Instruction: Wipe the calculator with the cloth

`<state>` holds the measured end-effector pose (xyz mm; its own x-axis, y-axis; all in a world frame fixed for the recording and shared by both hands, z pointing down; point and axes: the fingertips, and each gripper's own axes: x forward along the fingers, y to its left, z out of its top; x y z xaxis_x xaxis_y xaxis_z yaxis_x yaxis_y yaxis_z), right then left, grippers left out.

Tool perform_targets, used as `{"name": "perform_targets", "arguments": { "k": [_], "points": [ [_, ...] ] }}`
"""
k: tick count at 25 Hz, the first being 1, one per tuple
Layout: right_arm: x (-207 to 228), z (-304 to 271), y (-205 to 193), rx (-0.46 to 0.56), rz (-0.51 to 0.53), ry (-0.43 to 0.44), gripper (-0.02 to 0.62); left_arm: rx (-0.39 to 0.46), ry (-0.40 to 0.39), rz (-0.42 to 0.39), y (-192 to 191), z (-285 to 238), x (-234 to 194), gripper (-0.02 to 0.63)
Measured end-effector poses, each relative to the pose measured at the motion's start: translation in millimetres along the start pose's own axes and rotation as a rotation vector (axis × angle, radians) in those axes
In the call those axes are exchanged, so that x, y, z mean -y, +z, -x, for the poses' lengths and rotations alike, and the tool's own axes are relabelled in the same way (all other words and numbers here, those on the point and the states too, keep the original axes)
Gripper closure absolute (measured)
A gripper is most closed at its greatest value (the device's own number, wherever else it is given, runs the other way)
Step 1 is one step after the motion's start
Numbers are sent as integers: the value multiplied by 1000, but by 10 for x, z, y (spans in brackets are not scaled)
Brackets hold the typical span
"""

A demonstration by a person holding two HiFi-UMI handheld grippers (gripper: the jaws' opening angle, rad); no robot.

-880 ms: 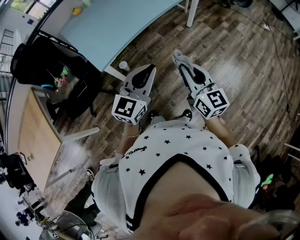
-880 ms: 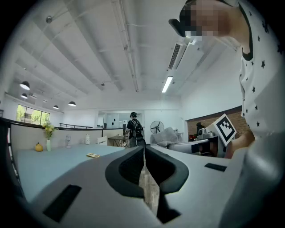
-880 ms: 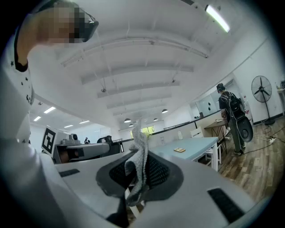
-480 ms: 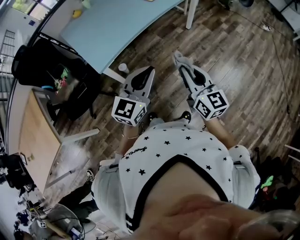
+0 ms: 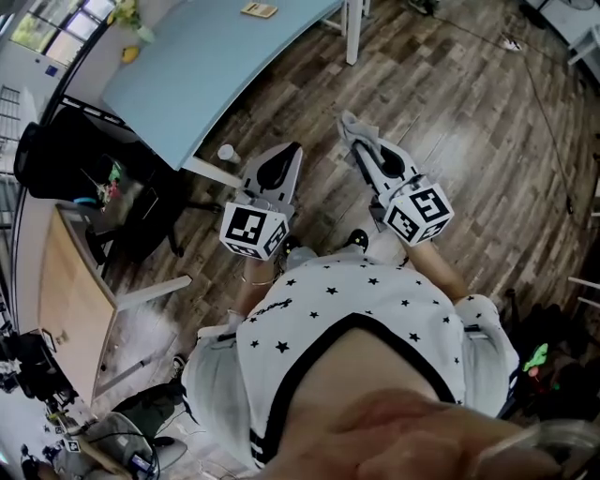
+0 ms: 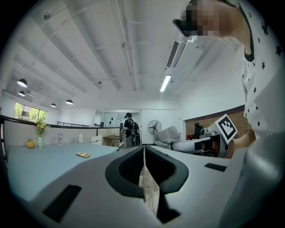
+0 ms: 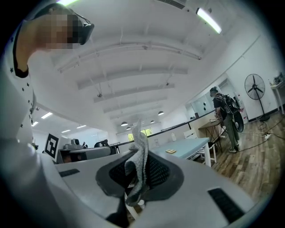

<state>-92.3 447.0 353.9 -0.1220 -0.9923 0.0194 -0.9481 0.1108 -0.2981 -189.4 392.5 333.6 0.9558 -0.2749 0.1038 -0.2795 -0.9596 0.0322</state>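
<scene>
The calculator (image 5: 260, 9) lies flat on the light blue table (image 5: 206, 66), far ahead of both grippers; it shows small in the left gripper view (image 6: 83, 155) and the right gripper view (image 7: 171, 151). A grey cloth (image 7: 140, 162) sticks up from between the jaws of my right gripper (image 7: 137, 153), which is shut on it. In the head view the cloth (image 5: 347, 120) hangs at the tip of the right gripper (image 5: 352, 133), over the wooden floor. My left gripper (image 5: 293, 150) is held beside it, jaws pressed together with nothing between them (image 6: 144, 151).
A black office chair (image 5: 75, 159) and a wooden cabinet (image 5: 66, 281) stand at the left. The table's white leg (image 5: 353, 33) is ahead. A yellow object (image 5: 129, 53) sits at the table's far end. A person with a backpack (image 6: 129, 129) stands by a fan (image 6: 154, 128).
The head view has shifted, so more of the table shows and the calculator has come into sight at the top. Both grippers keep their pose over the floor.
</scene>
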Motion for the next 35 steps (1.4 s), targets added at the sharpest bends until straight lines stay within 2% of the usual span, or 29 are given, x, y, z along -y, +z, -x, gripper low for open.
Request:
{"name": "perform_targets", "arguments": {
  "k": [7, 12, 21, 35],
  "points": [
    [382, 313, 49, 13, 2, -28, 552, -9, -27, -21, 1, -301, 389, 571],
    [492, 370, 136, 34, 9, -13, 552, -5, -15, -38, 42, -370, 465, 571],
    [695, 221, 178, 16, 8, 3, 552, -4, 16, -22, -2, -586, 279, 571],
    [1422, -378, 344, -9, 8, -88, 552, 22, -96, 10, 15, -1517, -215, 571]
  ]
}}
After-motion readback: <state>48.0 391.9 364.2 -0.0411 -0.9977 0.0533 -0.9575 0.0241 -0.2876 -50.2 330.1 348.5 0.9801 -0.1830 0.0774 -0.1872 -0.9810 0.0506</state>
